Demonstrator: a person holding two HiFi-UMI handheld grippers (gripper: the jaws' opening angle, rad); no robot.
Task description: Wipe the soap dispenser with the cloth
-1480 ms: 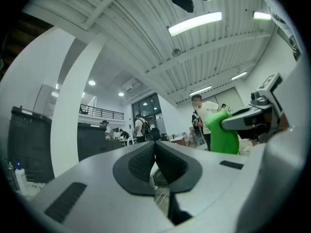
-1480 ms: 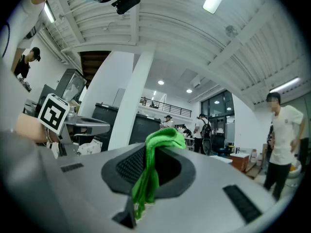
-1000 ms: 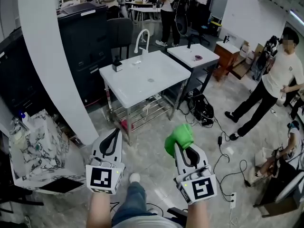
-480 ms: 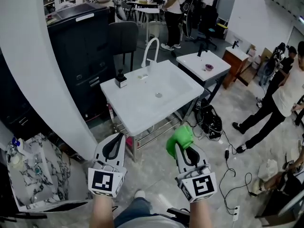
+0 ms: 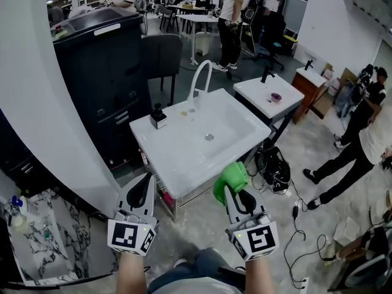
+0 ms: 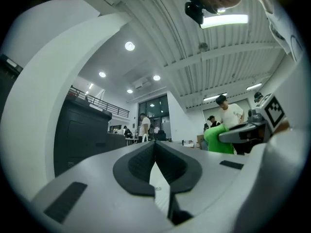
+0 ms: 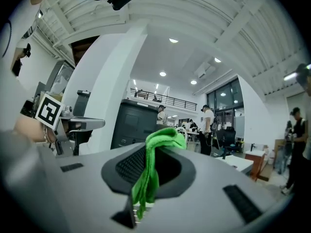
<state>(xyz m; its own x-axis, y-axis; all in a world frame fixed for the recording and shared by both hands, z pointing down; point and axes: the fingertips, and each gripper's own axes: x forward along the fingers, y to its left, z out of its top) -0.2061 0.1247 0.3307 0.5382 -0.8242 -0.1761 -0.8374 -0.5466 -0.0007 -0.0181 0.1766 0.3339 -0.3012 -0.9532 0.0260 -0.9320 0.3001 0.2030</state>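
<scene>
Your right gripper (image 5: 236, 190) pinches the green cloth (image 5: 229, 177), which hides its tips, your left gripper (image 5: 148, 179) is pressed together and empty, and the soap dispenser (image 5: 158, 116), small, dark and hard to make out, stands well ahead on the white sink surface's (image 5: 184, 155) far left corner.

**Colours and patterns.** Bright green, fuzzy cloth (image 5: 231, 176) lies between the black ribbed pads (image 7: 127, 166) of the pale grey right gripper (image 5: 234, 188). The pale grey left gripper (image 5: 149, 177) has matching black pads (image 6: 138, 165). Each gripper's cube bears a black-and-white square marker. The rectangular sink bench (image 5: 184, 164) is glossy white. The small soap dispenser (image 5: 158, 116) at its far left corner has a black pump on a white body. The curved tap (image 5: 197, 78) at its far edge is white. The tall cabinet (image 5: 104, 66) is black, the round column (image 5: 37, 90) is white, and the stone floor (image 5: 306, 158) is mottled pale grey.
</scene>
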